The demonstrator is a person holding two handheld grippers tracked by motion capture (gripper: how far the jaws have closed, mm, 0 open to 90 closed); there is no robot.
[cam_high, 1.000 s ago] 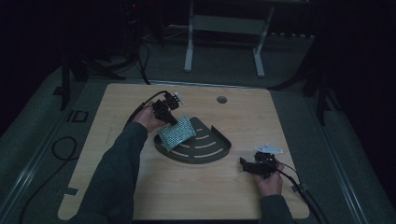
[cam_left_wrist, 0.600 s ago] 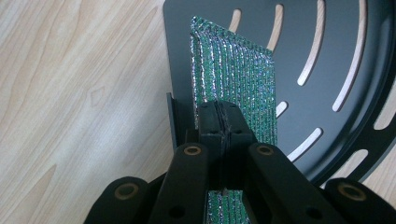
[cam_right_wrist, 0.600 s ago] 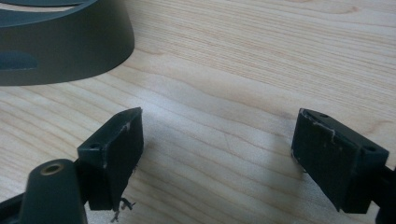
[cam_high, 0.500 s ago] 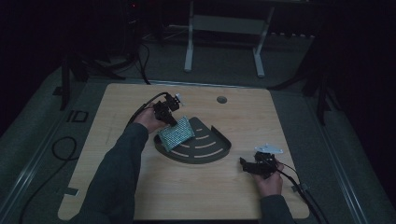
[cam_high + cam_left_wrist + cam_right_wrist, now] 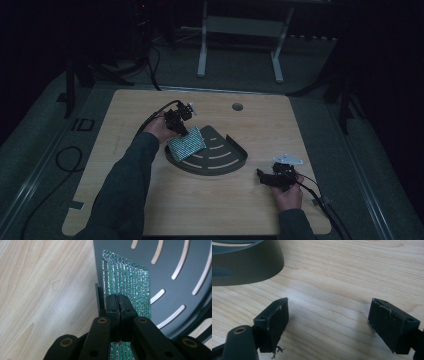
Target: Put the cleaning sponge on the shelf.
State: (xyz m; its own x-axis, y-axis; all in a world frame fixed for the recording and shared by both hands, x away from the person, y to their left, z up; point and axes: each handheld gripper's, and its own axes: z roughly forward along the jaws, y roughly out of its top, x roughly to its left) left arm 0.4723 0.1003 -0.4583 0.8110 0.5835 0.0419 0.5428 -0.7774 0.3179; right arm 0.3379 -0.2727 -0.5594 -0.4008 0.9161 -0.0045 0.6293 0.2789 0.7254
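Right gripper (image 5: 265,178): nearest the person, at the table's right front, low over the wood; its jaws stand wide apart with bare tabletop between them, nothing held.
Right hand (image 5: 287,192): wrapped round the gripper's back end, a cable trailing off toward the table's edge.
Table (image 5: 150,210): pale wood, rounded corners, a small round hole near its far edge.
Tray (image 5: 227,167): dark grey, fan-shaped with curved slots and a raised curved wall, lying flat mid-table, just left of the right gripper but apart from it.
Cloth (image 5: 130,280): glittery green mesh piece, over the tray's left corner, tilted up from the tray floor and pinched at its near edge.
Left gripper (image 5: 120,305): jaws clamped together on the cloth, just beyond the tray's left corner.
Left hand (image 5: 159,127): behind the gripper, sleeve reaching in from the front left.
Beyond the table: dim floor, a white metal frame.
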